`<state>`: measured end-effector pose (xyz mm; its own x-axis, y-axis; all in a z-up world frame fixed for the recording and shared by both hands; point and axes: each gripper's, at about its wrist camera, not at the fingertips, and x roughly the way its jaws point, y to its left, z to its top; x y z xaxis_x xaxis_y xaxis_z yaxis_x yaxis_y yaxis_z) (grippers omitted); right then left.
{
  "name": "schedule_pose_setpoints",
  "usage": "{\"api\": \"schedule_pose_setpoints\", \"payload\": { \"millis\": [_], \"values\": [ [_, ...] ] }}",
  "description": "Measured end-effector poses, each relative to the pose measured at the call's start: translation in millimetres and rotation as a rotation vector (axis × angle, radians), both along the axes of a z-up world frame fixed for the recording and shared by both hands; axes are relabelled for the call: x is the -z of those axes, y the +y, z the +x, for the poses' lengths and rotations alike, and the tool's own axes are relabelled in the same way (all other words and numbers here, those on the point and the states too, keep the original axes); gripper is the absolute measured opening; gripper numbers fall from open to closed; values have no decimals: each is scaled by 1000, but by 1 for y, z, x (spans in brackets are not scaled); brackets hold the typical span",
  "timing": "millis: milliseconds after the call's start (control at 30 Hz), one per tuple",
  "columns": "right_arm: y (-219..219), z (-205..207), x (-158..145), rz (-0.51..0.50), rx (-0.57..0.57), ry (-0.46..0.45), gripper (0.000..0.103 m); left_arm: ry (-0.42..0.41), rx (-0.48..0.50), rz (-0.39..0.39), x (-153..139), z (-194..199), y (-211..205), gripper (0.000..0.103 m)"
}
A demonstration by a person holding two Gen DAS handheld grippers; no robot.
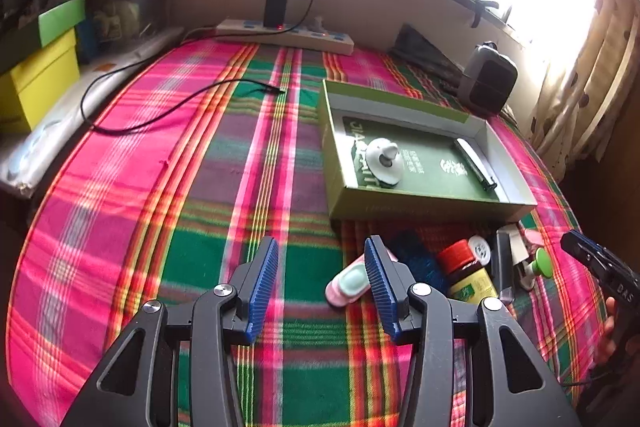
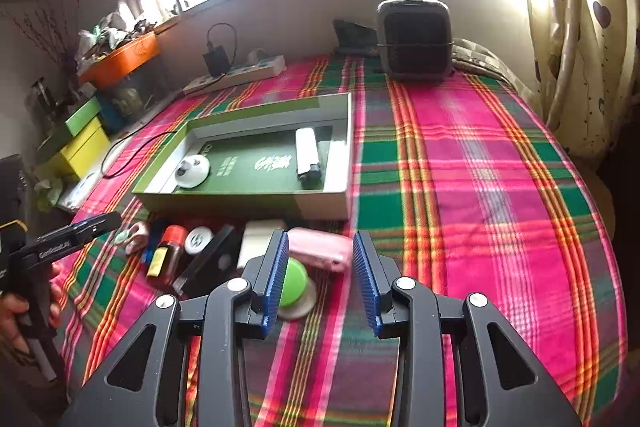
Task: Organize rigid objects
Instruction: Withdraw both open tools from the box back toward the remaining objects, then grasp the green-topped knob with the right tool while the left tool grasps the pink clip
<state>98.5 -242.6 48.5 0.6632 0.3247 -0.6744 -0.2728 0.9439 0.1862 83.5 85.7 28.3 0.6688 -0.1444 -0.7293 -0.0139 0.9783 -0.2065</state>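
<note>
Two items lay in my green box (image 2: 256, 201); both claws, left (image 1: 322, 275) and right (image 2: 320, 267), gaped empty; next pick, by my reckoning: green-topped knob (image 2: 294, 283).

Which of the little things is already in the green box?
Two are: the white round knob at the box's left end and the white lighter at its right end. The bottle, green button and the rest lie outside.

Both tools match: the left hand-held gripper (image 1: 322, 281) and the right hand-held gripper (image 2: 321, 277) are matte black, with triangular cut-outs, silver round screws and ribbed blue pads (image 1: 265, 283). White lettering marks one arm; bare skin shows behind it.
</note>
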Motion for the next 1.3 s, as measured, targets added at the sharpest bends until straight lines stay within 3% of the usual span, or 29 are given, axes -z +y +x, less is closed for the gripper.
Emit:
{"api": "schedule_pose_setpoints", "payload": {
  "millis": [67, 167, 367, 833, 967, 1100, 1300],
  "values": [
    [3, -5, 3, 4, -27, 2, 36, 8, 1, 6, 4, -4, 0, 44],
    [12, -8, 8, -9, -51, 8, 56, 13, 7, -5, 7, -8, -1, 45],
    [26, -9, 14, -66, -60, 17, 57, 19, 17, -13, 10, -10, -3, 45],
    [29, -1, 23, -122, -9, 36, 57, 42, 70, -40, 15, -6, -11, 45],
    [31, 0, 24, -123, -15, 33, 42, 48, 82, -30, 15, -4, -16, 45],
    [31, -2, 23, -126, -12, 30, 35, 49, 104, -28, 16, -3, -22, 45],
    [29, -6, 23, -130, -4, 27, 35, 48, 125, -24, 15, -6, -27, 45]
  ]
}}
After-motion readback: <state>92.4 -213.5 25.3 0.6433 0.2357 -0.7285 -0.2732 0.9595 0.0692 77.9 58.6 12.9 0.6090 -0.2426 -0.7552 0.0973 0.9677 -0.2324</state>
